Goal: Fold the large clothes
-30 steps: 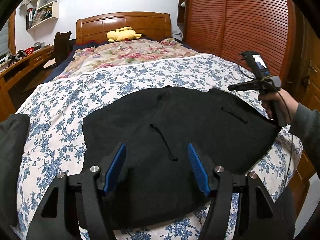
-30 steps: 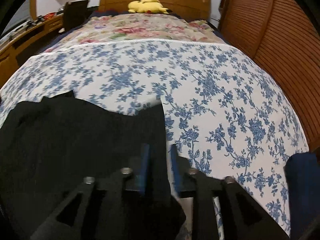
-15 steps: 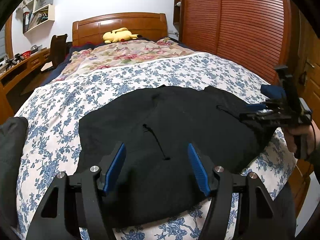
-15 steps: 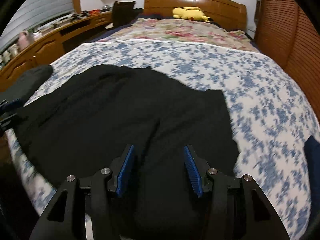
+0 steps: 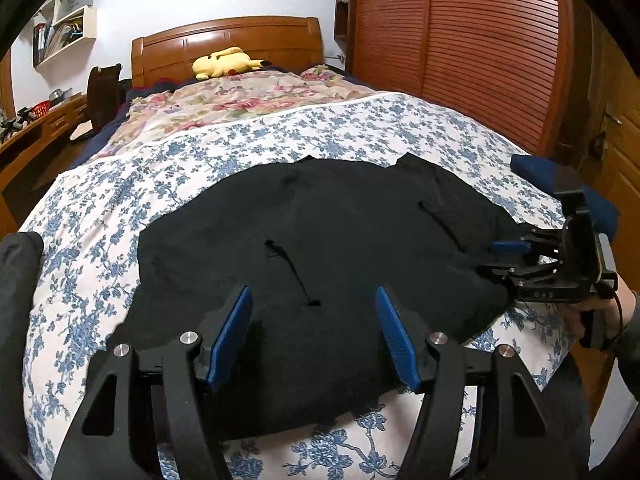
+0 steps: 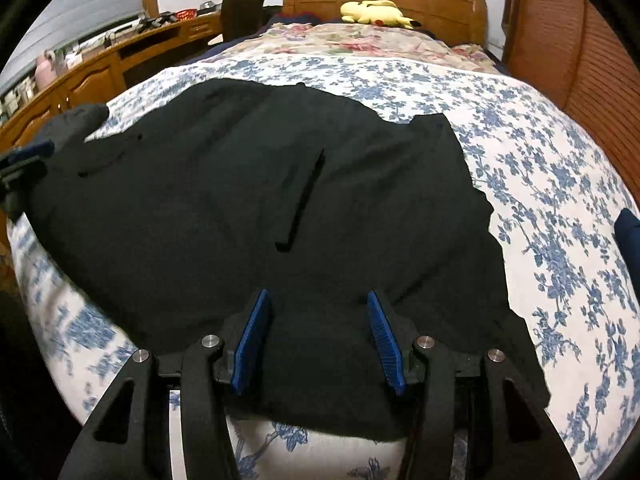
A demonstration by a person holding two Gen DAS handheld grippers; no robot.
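Note:
A large black garment [image 5: 340, 236] lies spread flat on the blue-flowered bedspread [image 5: 280, 140], with two dark drawstrings on top. It fills the right wrist view [image 6: 260, 208] too. My left gripper [image 5: 312, 332] is open and empty, above the garment's near edge. My right gripper [image 6: 314, 338] is open and empty, above the garment's near right part. The right gripper also shows in the left wrist view [image 5: 516, 254], at the garment's right edge. The left gripper's tips show at the left edge of the right wrist view [image 6: 24, 158].
A yellow plush toy [image 5: 226, 62] lies at the wooden headboard [image 5: 228, 46]. A floral quilt [image 5: 240, 100] covers the far half of the bed. A wooden wardrobe [image 5: 460, 32] stands on the right, a desk [image 6: 100, 64] on the left. A dark blue cloth [image 5: 560, 184] lies at the bed's right edge.
My right gripper has opened, let go of the garment's right edge, and swung left and lower, level with its near right edge. The left gripper has stayed open and shifted slightly.

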